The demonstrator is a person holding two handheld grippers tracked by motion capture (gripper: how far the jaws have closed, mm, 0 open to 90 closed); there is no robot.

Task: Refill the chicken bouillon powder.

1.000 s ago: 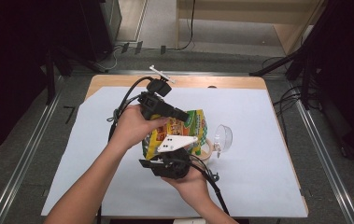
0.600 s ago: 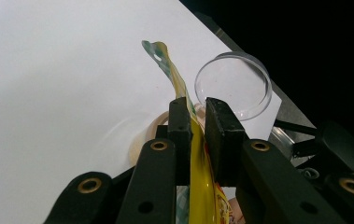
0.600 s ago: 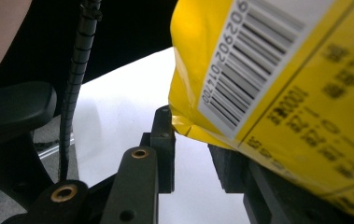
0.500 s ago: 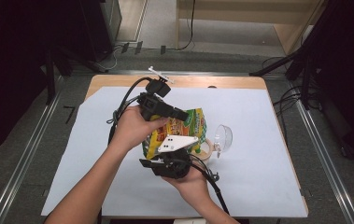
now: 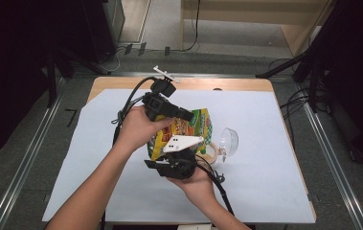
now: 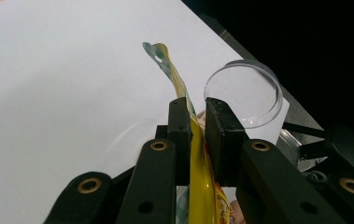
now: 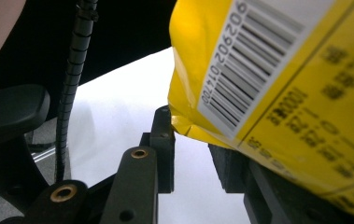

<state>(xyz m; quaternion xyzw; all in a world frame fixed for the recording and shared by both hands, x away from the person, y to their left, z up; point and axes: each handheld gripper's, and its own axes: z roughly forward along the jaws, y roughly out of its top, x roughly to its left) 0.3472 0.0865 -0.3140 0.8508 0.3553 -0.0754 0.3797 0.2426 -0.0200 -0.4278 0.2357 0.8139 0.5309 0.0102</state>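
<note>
**2 grippers on 1 yellow snack bag above the white sheet**

The left gripper [image 6: 194, 122] has its 2 black jaws drawn close together on the thin edge of the yellow snack bag [image 6: 198, 186], with the film pinched flat between the pads. From that grip the bag's sealed top edge rises in a green and yellow strip, curling away from the jaws. In the high view the left gripper [image 5: 185, 115] sits at the bag's upper left corner, with the person's left hand [image 5: 138, 128] wrapped round its body and its cable looping back toward the table's far edge.

The right gripper [image 7: 191, 149] comes at the same bag from below. A folded corner of the bag, the side with the barcode [image 7: 254, 60], lies between its jaws, which stand narrowly apart. The right-hand pad is largely hidden behind the bag, so I cannot tell whether the pads press on it. In the high view the right gripper [image 5: 176, 165] is under the bag's lower edge, its grey plate lying across the bag's front, and the right hand [image 5: 196, 182] holds it from beneath.

The bag [image 5: 188, 129] hangs between the 2 grippers, over the middle of the white sheet [image 5: 275, 191] that covers the table. Just to the bag's right lies a clear round dish [image 5: 229, 141], tipped on its side, with a roll of tape [image 5: 211, 152] between it and the bag.
</note>
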